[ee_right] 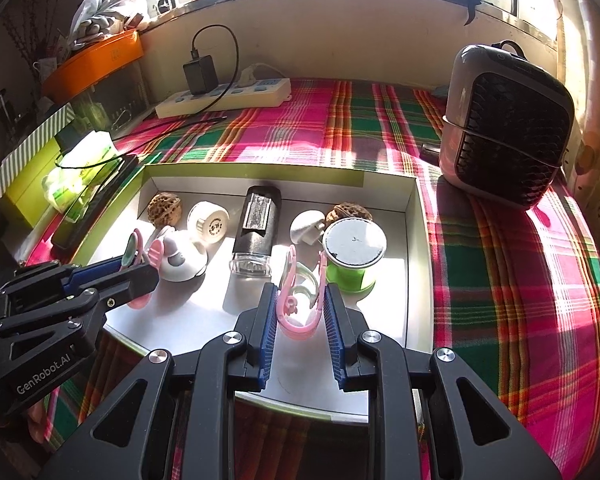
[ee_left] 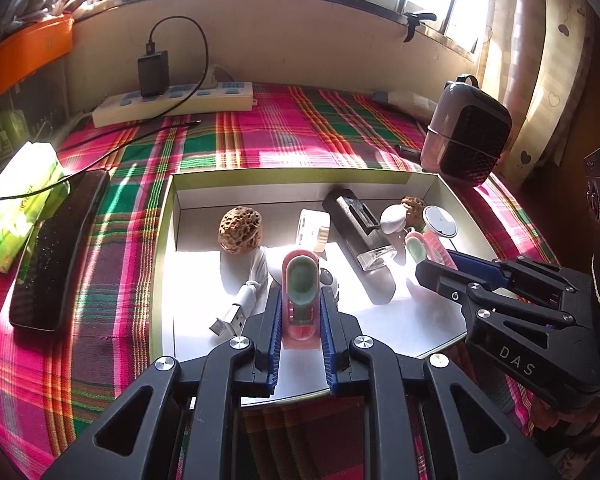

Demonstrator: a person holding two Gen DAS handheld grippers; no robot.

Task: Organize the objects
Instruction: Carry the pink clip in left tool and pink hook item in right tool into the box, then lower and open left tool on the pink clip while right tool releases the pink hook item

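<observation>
My left gripper [ee_left: 300, 294] is shut on a pink and green clip [ee_left: 300, 280], held upright over the near part of a shallow white-lined box [ee_left: 165, 240]. My right gripper [ee_right: 300, 289] is shut on a pink clip [ee_right: 296, 308] over the same box [ee_right: 420, 240], beside a green spool [ee_right: 352, 258]. Each view shows the other gripper from the side, the right gripper [ee_left: 436, 266] and the left gripper [ee_right: 138, 266]. In the box lie a walnut [ee_left: 240, 230], a white tape roll [ee_left: 314, 228], a black device [ee_left: 356, 224], a white plug [ee_right: 306, 226] and a USB cable [ee_left: 236, 312].
The box sits on a plaid cloth [ee_left: 300, 136]. A black phone [ee_left: 56, 252] and a green tissue pack [ee_left: 20, 196] lie to its left. A power strip [ee_left: 172, 104] with a charger is at the back, and a small heater [ee_right: 508, 128] at the back right.
</observation>
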